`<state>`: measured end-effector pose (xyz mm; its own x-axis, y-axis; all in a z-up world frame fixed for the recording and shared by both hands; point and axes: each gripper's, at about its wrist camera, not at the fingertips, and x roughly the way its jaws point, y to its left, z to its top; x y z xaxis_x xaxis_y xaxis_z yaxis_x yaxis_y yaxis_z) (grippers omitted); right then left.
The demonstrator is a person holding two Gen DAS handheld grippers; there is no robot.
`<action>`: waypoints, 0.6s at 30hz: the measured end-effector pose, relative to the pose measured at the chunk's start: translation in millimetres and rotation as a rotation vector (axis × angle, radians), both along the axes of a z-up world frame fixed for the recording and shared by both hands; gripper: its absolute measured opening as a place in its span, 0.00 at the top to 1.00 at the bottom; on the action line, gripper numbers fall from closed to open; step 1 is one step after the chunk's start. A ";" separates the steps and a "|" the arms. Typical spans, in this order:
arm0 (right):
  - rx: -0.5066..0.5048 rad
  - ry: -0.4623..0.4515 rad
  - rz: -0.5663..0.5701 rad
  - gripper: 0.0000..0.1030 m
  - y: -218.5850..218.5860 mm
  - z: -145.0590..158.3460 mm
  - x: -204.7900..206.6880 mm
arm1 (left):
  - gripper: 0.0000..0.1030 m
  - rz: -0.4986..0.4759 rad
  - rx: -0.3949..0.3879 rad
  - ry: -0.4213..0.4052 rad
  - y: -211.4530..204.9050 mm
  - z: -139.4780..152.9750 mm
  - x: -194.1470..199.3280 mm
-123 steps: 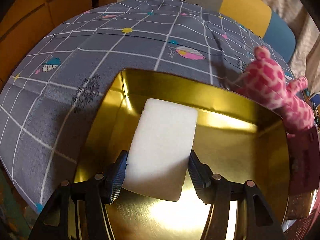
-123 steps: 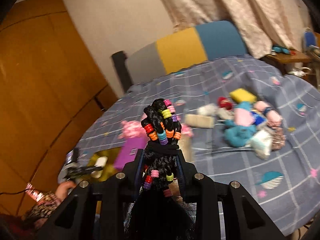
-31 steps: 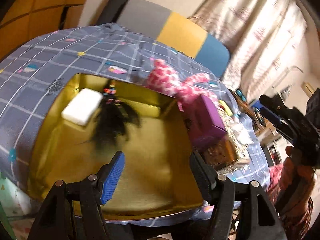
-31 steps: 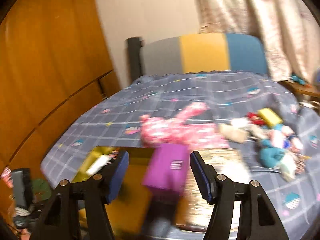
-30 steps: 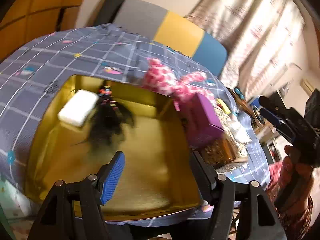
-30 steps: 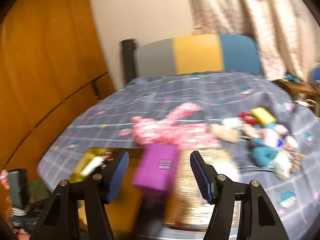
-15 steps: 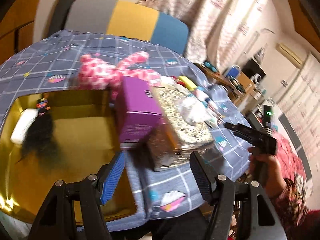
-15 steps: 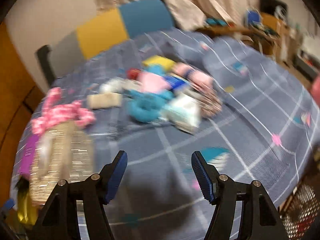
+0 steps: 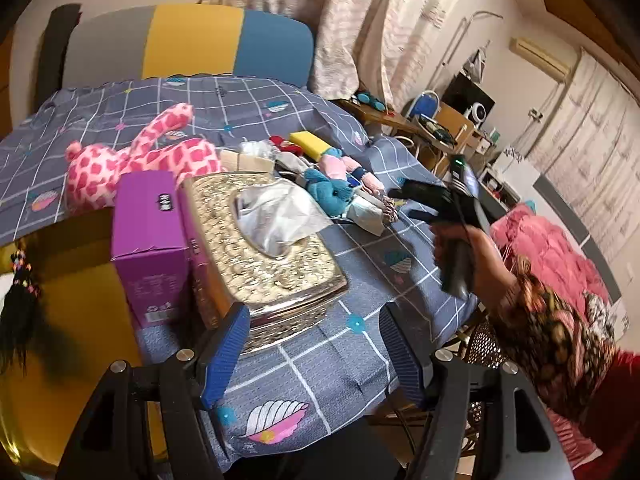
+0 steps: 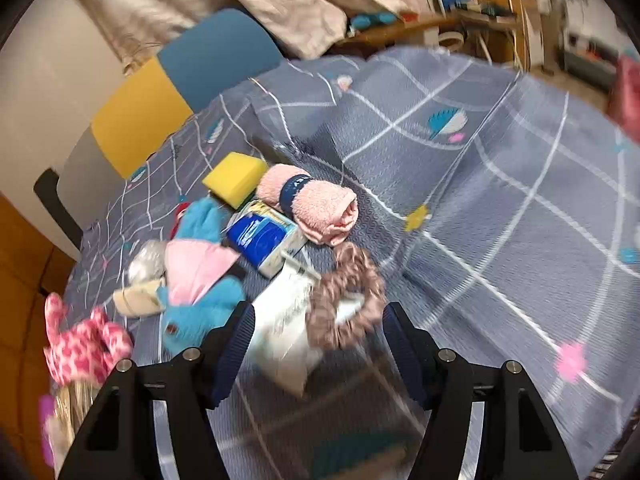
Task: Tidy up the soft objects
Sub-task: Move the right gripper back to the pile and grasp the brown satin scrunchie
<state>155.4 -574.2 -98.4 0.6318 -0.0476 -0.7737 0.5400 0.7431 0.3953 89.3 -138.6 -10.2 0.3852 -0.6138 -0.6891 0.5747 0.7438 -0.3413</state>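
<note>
Left gripper (image 9: 316, 350), jaws spread and empty, above the near edge of the grey checked bedspread (image 9: 320, 368), facing a silver tissue box (image 9: 260, 256) and a purple box (image 9: 150, 240). At far left, a gold tray (image 9: 60, 264) holding a black beaded hairpiece (image 9: 18, 308). Right gripper (image 10: 318, 348), jaws spread and gripping nothing, over the heap of soft objects: brown scrunchie (image 10: 346, 300), white packet (image 10: 280, 320), blue plush (image 10: 200, 312), rolled pink towel (image 10: 316, 204), yellow sponge (image 10: 236, 178). A pink spotted plush (image 9: 132, 164) lies behind the boxes
</note>
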 end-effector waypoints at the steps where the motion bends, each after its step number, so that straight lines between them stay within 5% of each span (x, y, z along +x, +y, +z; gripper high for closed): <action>1: 0.025 0.009 -0.009 0.37 -5.8 -6.1 6.7 | 0.34 -0.005 0.007 -0.004 -4.0 0.8 -0.3; 6: 0.152 0.008 -0.021 0.44 -24.4 -31.1 20.2 | 0.34 -0.032 0.043 -0.016 -20.4 1.5 -3.6; 9: 0.180 -0.007 0.006 0.57 -26.8 -33.4 16.1 | 0.34 -0.037 0.052 -0.009 -28.3 0.4 -3.7; 13: 0.158 0.013 0.062 0.83 -28.9 -32.9 9.5 | 0.34 -0.056 0.053 0.007 -43.1 -0.8 -1.1; 18: 0.097 0.047 0.106 0.86 -29.4 -24.2 -8.5 | 0.34 -0.094 0.052 0.009 -72.3 2.1 -0.1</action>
